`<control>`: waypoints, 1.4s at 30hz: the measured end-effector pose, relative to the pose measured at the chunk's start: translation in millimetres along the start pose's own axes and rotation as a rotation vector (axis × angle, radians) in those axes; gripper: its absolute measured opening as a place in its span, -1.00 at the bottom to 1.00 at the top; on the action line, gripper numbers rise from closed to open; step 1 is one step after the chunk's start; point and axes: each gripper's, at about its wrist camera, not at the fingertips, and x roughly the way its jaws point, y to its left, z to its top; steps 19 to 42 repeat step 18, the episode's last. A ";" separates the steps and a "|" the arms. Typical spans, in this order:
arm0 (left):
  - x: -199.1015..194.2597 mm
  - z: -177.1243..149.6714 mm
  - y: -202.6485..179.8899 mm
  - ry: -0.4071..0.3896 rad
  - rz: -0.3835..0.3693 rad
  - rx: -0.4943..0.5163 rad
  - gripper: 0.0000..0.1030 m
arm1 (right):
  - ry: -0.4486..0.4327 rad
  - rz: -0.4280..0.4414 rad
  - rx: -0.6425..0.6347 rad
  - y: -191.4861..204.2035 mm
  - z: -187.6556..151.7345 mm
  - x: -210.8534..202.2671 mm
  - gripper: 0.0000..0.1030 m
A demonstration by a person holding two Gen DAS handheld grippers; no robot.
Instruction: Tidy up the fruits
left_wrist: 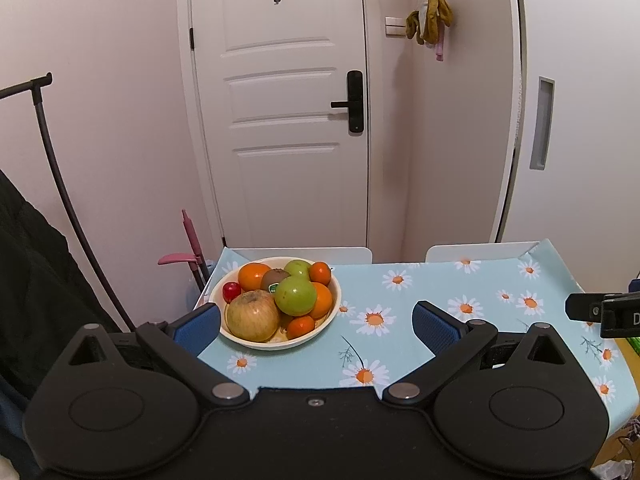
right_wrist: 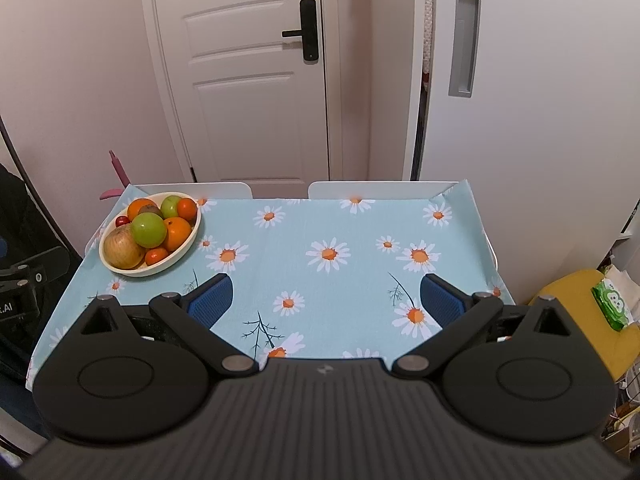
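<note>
A cream bowl (left_wrist: 330, 307) (right_wrist: 182, 254) piled with fruit sits at the table's far left corner. It holds a yellow-brown apple (left_wrist: 253, 315) (right_wrist: 123, 247), two green apples (left_wrist: 295, 295) (right_wrist: 149, 230), several oranges (left_wrist: 253, 275) (right_wrist: 177, 233), a kiwi (left_wrist: 274, 279) and a small red fruit (left_wrist: 231, 291). My left gripper (left_wrist: 318, 324) is open, just short of the bowl, its left pad (left_wrist: 198, 330) beside the bowl's near rim. My right gripper (right_wrist: 326, 300) is open above the bare cloth, to the right of the bowl. Nothing is between either pair of fingers.
The table carries a light blue daisy-print cloth (right_wrist: 328, 232). Two white chair backs (right_wrist: 380, 190) stand at its far edge before a white door (right_wrist: 248, 72). A yellow seat with a green wipes pack (right_wrist: 612, 300) is at the right. Dark clothing (left_wrist: 28, 280) hangs at the left.
</note>
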 end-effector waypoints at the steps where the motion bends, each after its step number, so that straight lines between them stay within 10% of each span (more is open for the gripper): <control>1: -0.3 0.1 0.0 -0.001 0.002 0.000 1.00 | 0.000 -0.001 0.000 0.8 -0.5 -0.2 1.00; 42: -5.1 -0.2 3.6 -0.023 -0.004 -0.017 1.00 | 0.000 0.001 0.000 -0.8 0.0 -0.6 1.00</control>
